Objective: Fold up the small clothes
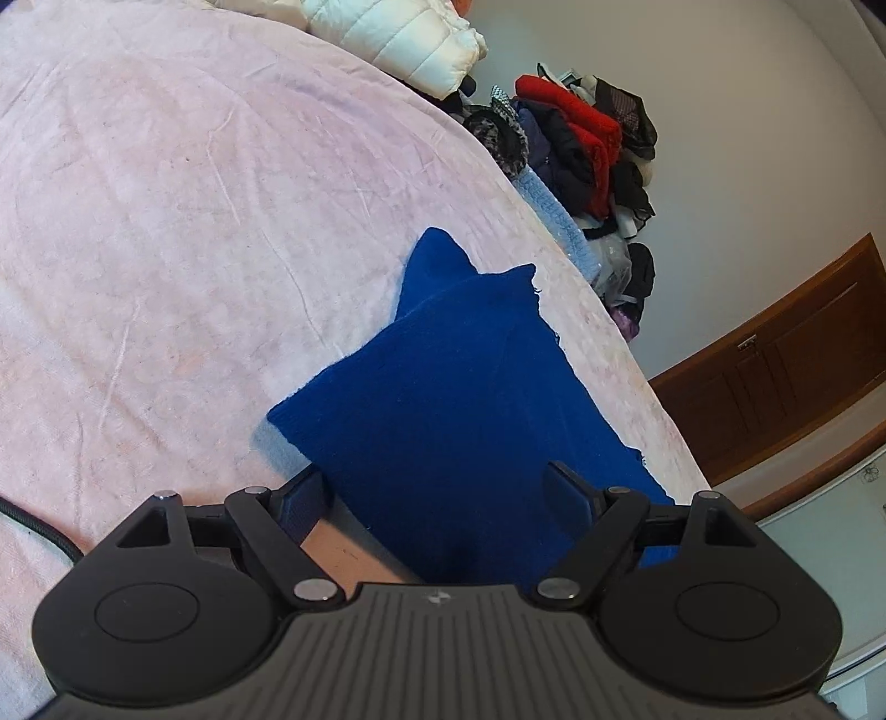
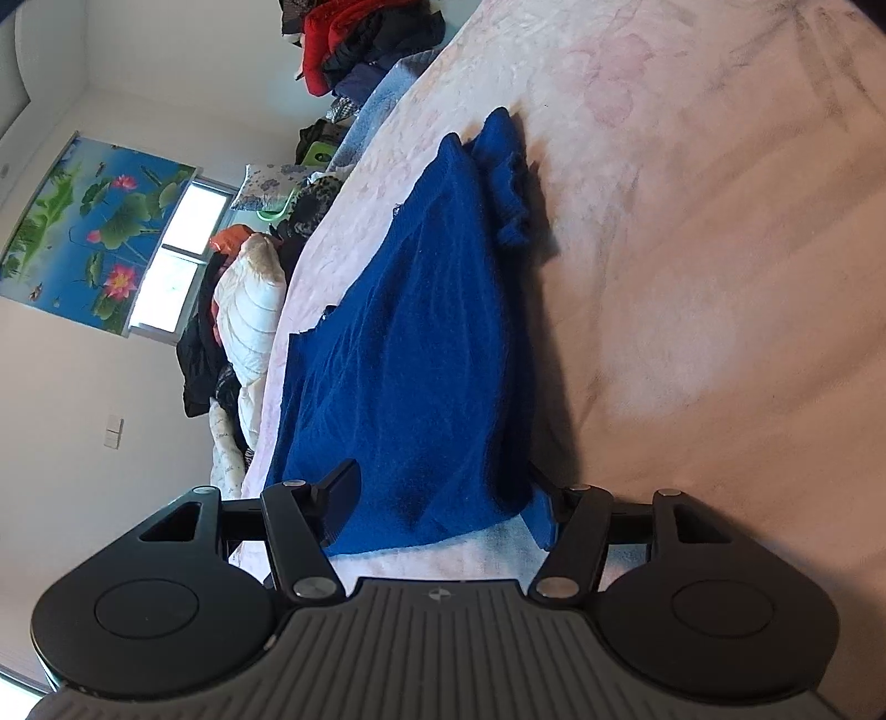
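The blue knitted garment [image 1: 443, 399] lies folded on the bed, near the bed's edge, with two pointed corners at its far end in my left wrist view. In my right wrist view [image 2: 410, 354] it stretches away from me as a long folded strip, with a bunched, crumpled part at the far end. It rests on a pale pink bedspread [image 1: 166, 221] that covers the whole bed and shows light creases.

My left claw [image 1: 443, 493] stands wide, its two fingers apart on either side of the garment's near end; the cloth lies between them, but the pads do not press on it. My right claw [image 2: 443, 498] is also spread, one finger over the near corner of the garment and the other at its opposite edge, and nothing is pinched.

Beyond the bed's edge a heap of clothes [image 1: 581, 144] is piled against the wall, with a red piece on top and dark items beneath. A white puffy jacket [image 1: 404, 39] lies at the far corner of the bed. A brown wooden door [image 1: 786, 354] shows on the right. My right wrist view also shows a lotus picture [image 2: 83, 221] beside a bright window [image 2: 177, 249].
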### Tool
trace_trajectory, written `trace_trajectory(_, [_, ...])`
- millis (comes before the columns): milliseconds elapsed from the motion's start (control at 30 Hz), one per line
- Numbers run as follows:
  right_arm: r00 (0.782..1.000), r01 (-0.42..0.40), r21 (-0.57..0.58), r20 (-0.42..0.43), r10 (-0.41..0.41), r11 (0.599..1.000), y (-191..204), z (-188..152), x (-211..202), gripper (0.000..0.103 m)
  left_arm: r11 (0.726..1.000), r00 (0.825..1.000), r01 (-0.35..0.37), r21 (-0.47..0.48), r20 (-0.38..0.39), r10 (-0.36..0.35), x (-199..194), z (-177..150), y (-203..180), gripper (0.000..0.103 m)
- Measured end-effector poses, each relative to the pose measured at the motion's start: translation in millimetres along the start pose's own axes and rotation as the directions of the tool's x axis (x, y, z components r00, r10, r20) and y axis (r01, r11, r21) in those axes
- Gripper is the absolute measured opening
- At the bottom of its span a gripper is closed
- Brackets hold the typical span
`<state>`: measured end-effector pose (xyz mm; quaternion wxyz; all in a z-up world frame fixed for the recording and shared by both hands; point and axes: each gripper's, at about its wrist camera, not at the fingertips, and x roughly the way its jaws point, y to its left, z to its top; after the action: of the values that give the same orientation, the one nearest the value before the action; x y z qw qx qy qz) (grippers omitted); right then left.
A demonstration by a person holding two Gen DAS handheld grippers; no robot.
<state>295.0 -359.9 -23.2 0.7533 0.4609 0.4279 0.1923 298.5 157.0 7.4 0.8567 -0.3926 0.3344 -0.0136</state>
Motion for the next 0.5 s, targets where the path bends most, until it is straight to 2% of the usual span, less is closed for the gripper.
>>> trace_trajectory(67, [1.000, -0.013, 0.027, -0.011, 0.013, 1.000, -2, -6, -3, 0.064, 1.000, 1.000, 0.007, -0.019, -0.005, -0.007, 2, 1, 1, 0.082])
trace_trajectory(133, [1.000, 0.001, 0.017, 0.005, -0.001, 1.000, -4, -11, -4, 0.062, 1.000, 1.000, 0.004, -0.024, -0.008, -0.004, 4, 2, 3, 0.074])
trace_trajectory(200, [0.999, -0.004, 0.040, 0.052, 0.002, 0.999, -5, -11, -4, 0.061, 0.999, 1.000, -0.011, -0.031, -0.012, 0.011, 5, 5, 5, 0.055])
trace_trajectory(267, [0.995, -0.026, 0.083, 0.098, 0.018, 0.996, -8, -6, 2, 0.061, 0.998, 0.999, -0.022, -0.055, -0.036, 0.020, 10, 7, 8, 0.041])
trace_trajectory(300, [0.994, -0.033, 0.095, 0.108, 0.022, 0.995, -8, -5, 6, 0.061, 0.997, 0.999, -0.023, -0.069, -0.035, 0.020, 11, 8, 9, 0.039])
trace_trajectory(333, [0.993, -0.026, 0.096, 0.119, 0.014, 0.995, -7, -4, 11, 0.052, 0.997, 0.999, -0.028, -0.077, -0.034, 0.025, 11, 9, 10, 0.037])
trace_trajectory(367, [0.993, 0.008, 0.095, 0.120, -0.019, 0.995, -5, -4, 16, 0.047, 0.996, 0.998, -0.045, -0.078, -0.037, 0.042, 12, 9, 10, 0.026])
trace_trajectory(400, [0.991, 0.051, 0.090, 0.116, -0.062, 0.995, -4, -4, 21, 0.021, 0.995, 0.997, -0.073, -0.072, -0.038, 0.070, 13, 9, 10, 0.011])
trace_trajectory(433, [0.988, 0.085, 0.076, 0.121, -0.094, 0.993, -4, -6, 27, 0.009, 0.993, 0.995, -0.091, -0.069, -0.039, 0.088, 15, 9, 11, 0.008])
trace_trajectory(500, [0.986, 0.086, 0.037, 0.143, -0.090, 0.996, -1, -9, 31, 0.009, 0.994, 0.995, -0.092, -0.065, -0.036, 0.090, 17, 9, 11, 0.006])
